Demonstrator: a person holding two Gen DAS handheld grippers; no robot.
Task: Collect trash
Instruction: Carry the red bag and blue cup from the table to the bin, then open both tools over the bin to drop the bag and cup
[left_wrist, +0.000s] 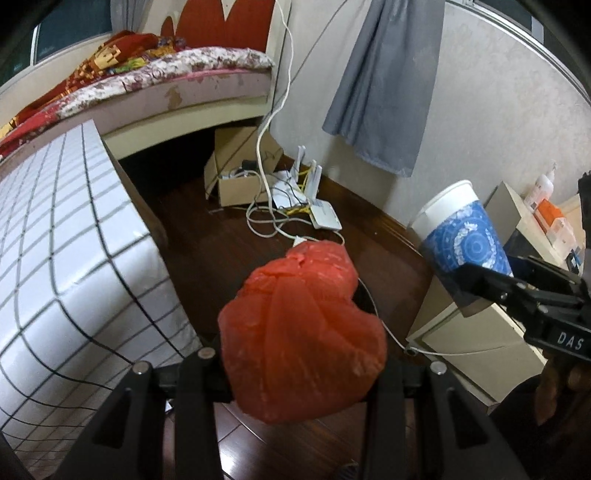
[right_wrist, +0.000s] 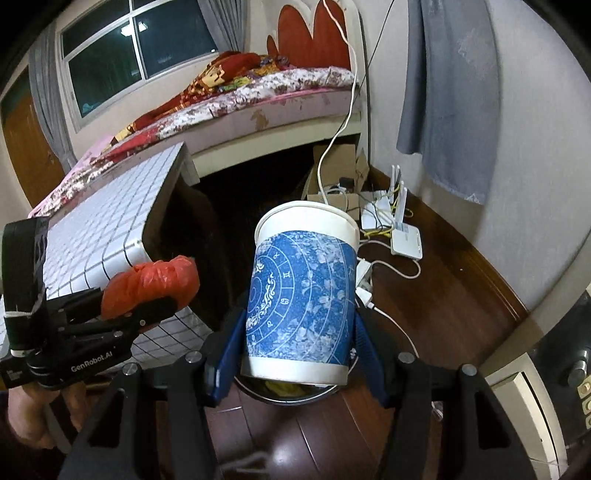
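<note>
A crumpled red plastic bag fills the middle of the left wrist view, and my left gripper is shut on it. The same bag and left gripper show at the left of the right wrist view. My right gripper is shut on a white paper cup with a blue patterned sleeve, its blue pads pressing both sides. The cup stands upright, slightly tilted. Just below it lies a dark round bin rim with yellow scraps inside.
A white tiled table stands close on the left, and a bed lies behind it. On the dark wooden floor are a cardboard box, a white router and loose cables. A pale cabinet is at the right.
</note>
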